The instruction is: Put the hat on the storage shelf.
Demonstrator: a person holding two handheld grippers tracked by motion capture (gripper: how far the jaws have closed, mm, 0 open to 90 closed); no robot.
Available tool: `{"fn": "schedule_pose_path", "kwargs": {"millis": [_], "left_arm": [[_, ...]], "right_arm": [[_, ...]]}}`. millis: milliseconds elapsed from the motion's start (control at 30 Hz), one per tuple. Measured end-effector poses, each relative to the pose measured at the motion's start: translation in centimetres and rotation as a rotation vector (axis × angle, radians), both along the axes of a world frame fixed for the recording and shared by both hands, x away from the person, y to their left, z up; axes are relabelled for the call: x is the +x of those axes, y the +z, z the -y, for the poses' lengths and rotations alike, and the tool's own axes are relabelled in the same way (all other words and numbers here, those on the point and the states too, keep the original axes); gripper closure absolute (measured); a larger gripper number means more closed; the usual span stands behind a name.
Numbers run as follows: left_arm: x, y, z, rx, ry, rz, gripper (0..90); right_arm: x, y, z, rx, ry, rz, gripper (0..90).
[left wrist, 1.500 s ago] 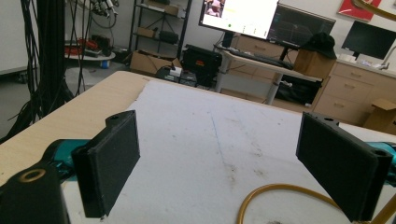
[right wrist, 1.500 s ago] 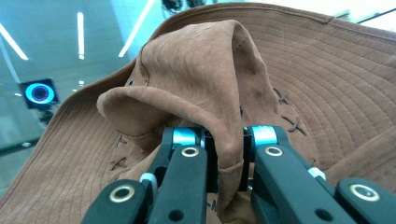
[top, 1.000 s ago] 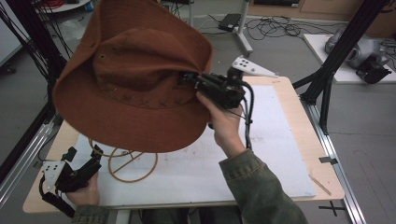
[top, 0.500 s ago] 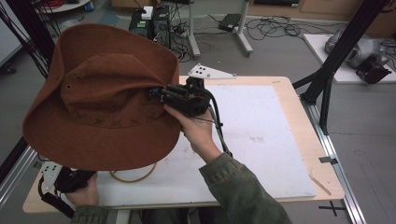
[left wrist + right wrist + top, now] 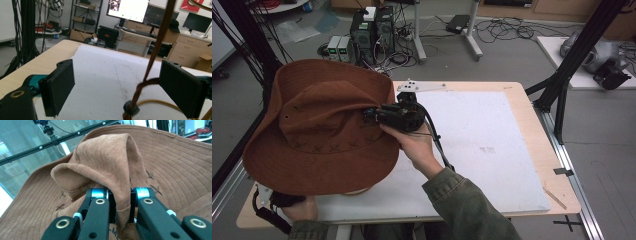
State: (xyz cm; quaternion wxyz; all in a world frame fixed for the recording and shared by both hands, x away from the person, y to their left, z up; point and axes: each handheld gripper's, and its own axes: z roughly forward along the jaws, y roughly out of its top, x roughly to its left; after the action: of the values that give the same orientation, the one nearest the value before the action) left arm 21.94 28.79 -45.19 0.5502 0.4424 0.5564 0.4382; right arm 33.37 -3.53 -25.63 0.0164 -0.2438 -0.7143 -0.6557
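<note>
A wide-brimmed brown hat [image 5: 322,130] hangs over the left half of the table. My right gripper [image 5: 373,116] holds it by the crown. In the right gripper view the gripper [image 5: 121,207] is shut on a pinched fold of the hat's fabric [image 5: 112,162]. My left gripper [image 5: 272,202] rests at the near left corner, mostly hidden under the brim. In the left gripper view it [image 5: 120,85] stands open, jaws wide apart. The hat's brown chin cord [image 5: 155,50] with its dark toggle [image 5: 131,108] dangles between them, touching neither.
A white foam board [image 5: 482,145] covers the wooden table [image 5: 539,135]. A tan ring [image 5: 160,103] lies on the board under the hat. Black frame posts [image 5: 572,65] stand at the right, and computers and cables [image 5: 372,30] sit on the floor behind.
My right gripper has carried the hat to the left and lower. The brim now covers the tan ring and most of the left gripper, which stayed put.
</note>
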Motion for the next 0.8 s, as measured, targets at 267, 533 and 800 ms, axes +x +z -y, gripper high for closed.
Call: {"fn": "schedule_pose_path", "kwargs": {"millis": [267,533,800], "left_arm": [[-0.1,0.0,0.1,0.006,-0.004,0.006,13.7],[-0.1,0.0,0.1,0.011,-0.006,0.006,13.7],[-0.1,0.0,0.1,0.012,-0.006,0.007,13.7]], "right_arm": [[0.0,0.0,-0.3,-0.011,0.033,0.014,73.3],[-0.6,0.0,-0.5,-0.038,0.049,0.084,49.1],[-0.5,-0.4,0.6,0.002,0.038,0.099,22.8]]}}
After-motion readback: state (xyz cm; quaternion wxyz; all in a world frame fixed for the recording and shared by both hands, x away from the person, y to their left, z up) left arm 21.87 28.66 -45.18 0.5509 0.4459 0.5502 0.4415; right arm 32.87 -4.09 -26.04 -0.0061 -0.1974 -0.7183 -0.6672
